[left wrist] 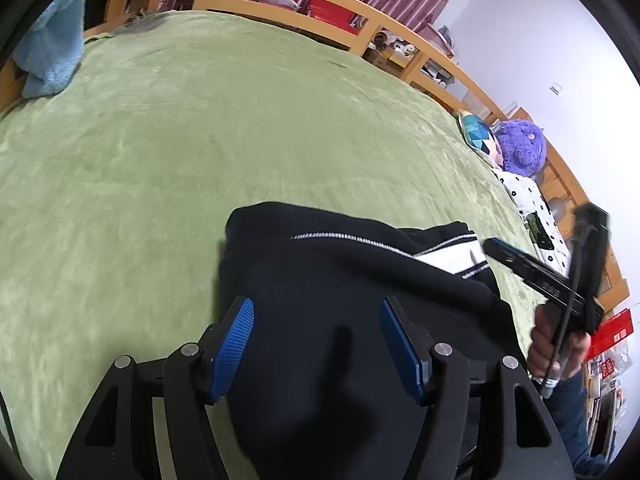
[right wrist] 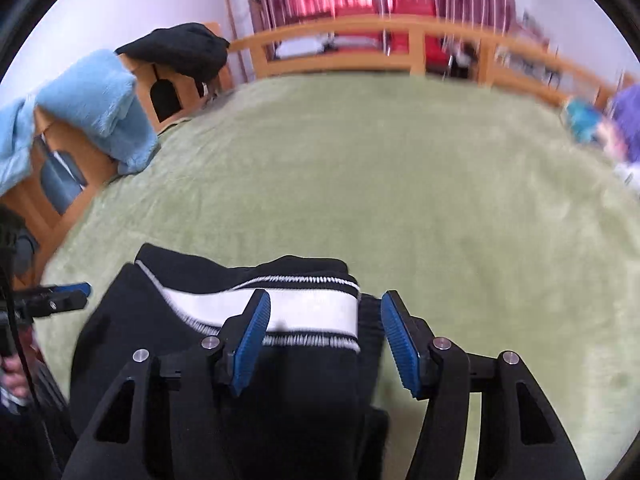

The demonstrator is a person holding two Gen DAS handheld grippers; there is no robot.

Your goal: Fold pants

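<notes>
Black pants (left wrist: pixel 340 280) with a white striped band (left wrist: pixel 452 256) lie folded on the green blanket (left wrist: pixel 200 140) near the bed's front edge. My left gripper (left wrist: pixel 316 320) hovers over the black cloth, its blue pads (left wrist: pixel 236 344) wide apart and pinching nothing. In the right wrist view, the pants (right wrist: pixel 168 340) show the white band (right wrist: pixel 312 312) on top. My right gripper (right wrist: pixel 326 314) stands open above that band, and its pads (right wrist: pixel 400 340) do not press the cloth. The right gripper (left wrist: pixel 540 276) also shows at the right of the left wrist view, held by a hand (left wrist: pixel 556 344).
A wooden bed rail (left wrist: pixel 360 20) runs along the far side. A light blue fleece (right wrist: pixel 96 100) and a dark garment (right wrist: pixel 180 48) hang over a wooden cabinet at the left. A purple plush (left wrist: pixel 520 144) and a patterned pillow (left wrist: pixel 480 132) lie at the right edge.
</notes>
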